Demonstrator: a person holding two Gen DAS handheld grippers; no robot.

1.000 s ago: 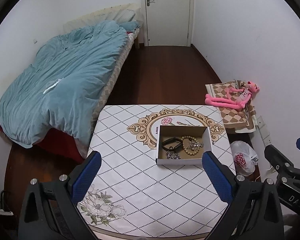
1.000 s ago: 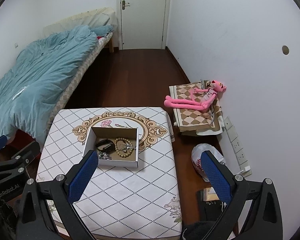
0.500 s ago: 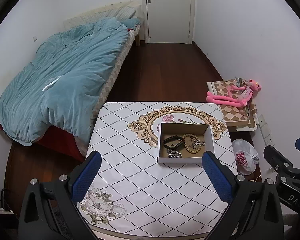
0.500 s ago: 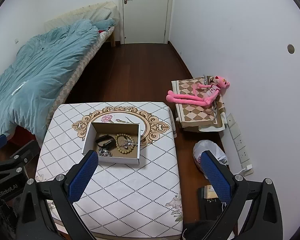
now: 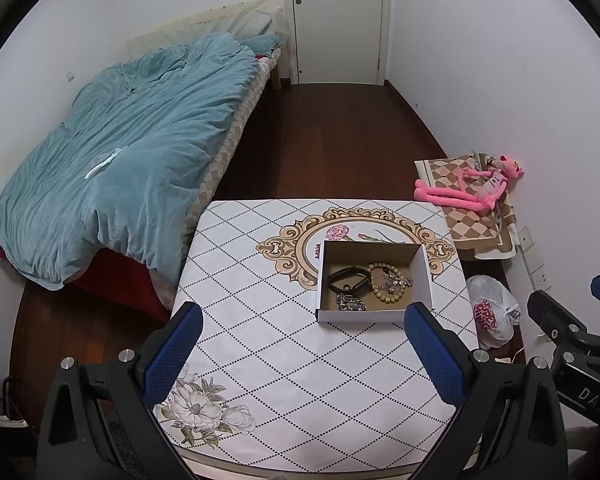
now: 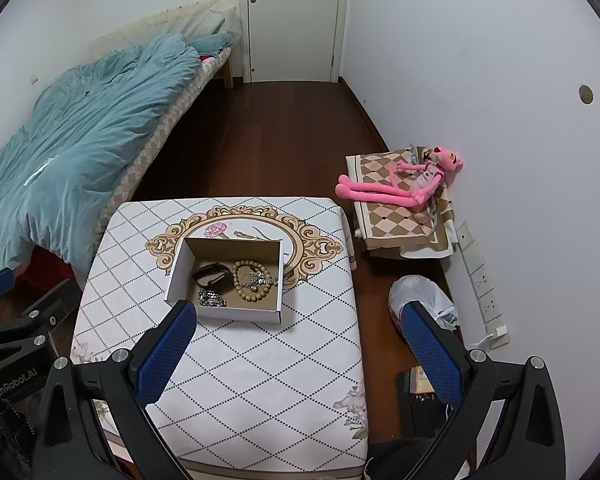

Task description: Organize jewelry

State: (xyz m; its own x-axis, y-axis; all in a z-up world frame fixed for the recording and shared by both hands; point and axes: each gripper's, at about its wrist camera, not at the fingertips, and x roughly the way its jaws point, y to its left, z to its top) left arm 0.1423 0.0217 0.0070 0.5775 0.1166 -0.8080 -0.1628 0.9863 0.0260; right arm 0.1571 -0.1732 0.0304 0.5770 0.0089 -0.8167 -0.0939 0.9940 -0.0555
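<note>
A small cardboard box (image 5: 423, 276) (image 6: 178, 272) sits on the patterned table (image 5: 284, 360) (image 6: 260, 360). Inside lie a black band (image 5: 348, 279) (image 6: 212, 274), a ring of tan beads (image 5: 386, 288) (image 6: 254, 280), a sparkly silver piece (image 5: 398, 281) (image 6: 260, 280) across the beads, and a silver chain (image 5: 350, 302) (image 6: 211, 300). My left gripper (image 5: 302, 342) hangs open high above the table's near half, with nothing between its blue pads. My right gripper (image 6: 298, 342) is open too, over the table's right edge, and holds nothing.
A bed with a blue quilt (image 5: 120, 176) (image 6: 72, 152) fills the left. A pink plush toy (image 5: 472, 190) (image 6: 400, 184) lies on a checked cushion by the right wall. A white plastic bag (image 5: 492, 312) (image 6: 420, 296) sits on the wooden floor beside wall sockets (image 6: 480, 276).
Both cameras have tilted or drawn back a little, so the table and box sit slightly lower in each view. The jewelry in the box has not moved.
</note>
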